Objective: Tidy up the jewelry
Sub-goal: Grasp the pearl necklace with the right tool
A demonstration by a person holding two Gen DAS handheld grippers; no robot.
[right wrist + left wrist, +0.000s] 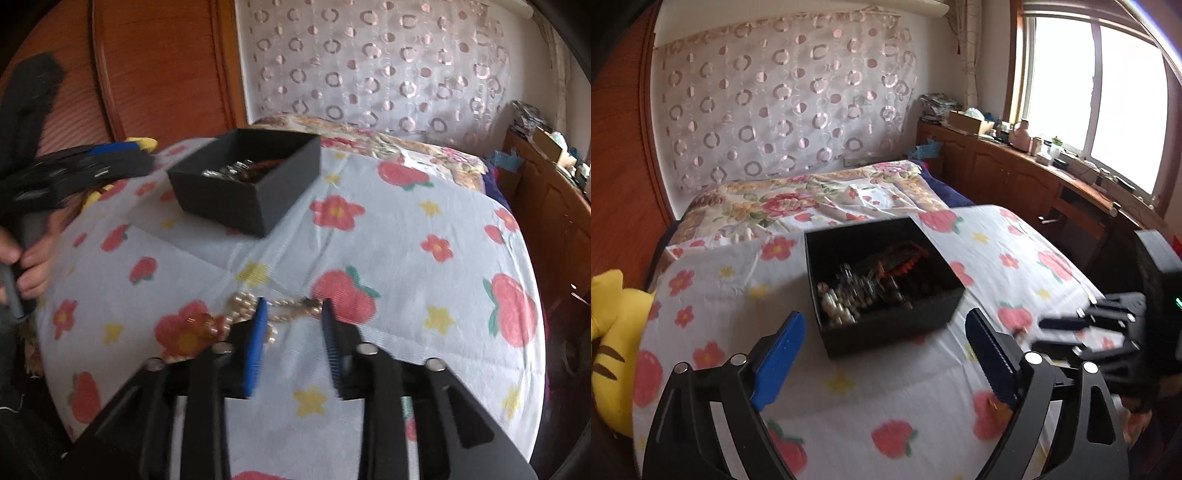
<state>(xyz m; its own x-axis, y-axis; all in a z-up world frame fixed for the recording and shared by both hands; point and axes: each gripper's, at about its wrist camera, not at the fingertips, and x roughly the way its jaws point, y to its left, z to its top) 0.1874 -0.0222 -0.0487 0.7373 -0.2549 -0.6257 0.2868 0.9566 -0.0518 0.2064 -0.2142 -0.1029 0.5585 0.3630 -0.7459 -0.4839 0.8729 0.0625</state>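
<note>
The step in hand looks like picking loose jewelry off the bed (369, 236) to put it in the box (236, 192). The black box sits open on the flowered sheet, already holding a tangle of beads and chains (864, 284), so part of the sorting seems done. Nearer the person, a pearl strand (284, 308) and an amber-coloured piece (205, 323) lie loose on the sheet, well apart from the box. The right hand-held gripper (291, 314) points down at them with its jaws partly apart; the strand runs across the gap between the tips, and the pads do not appear to press on it, though blur makes contact hard to judge. The left hand-held gripper (886, 339) hovers just short of the box's near wall with its jaws wide and nothing between them. The next move likely calls for the right jaws to settle low onto the sheet and close on a bunched part of the strand, not a single thin run that could slip out, then lift clear and carry it over the box rim. The soft sheet may pinch up with it.
</note>
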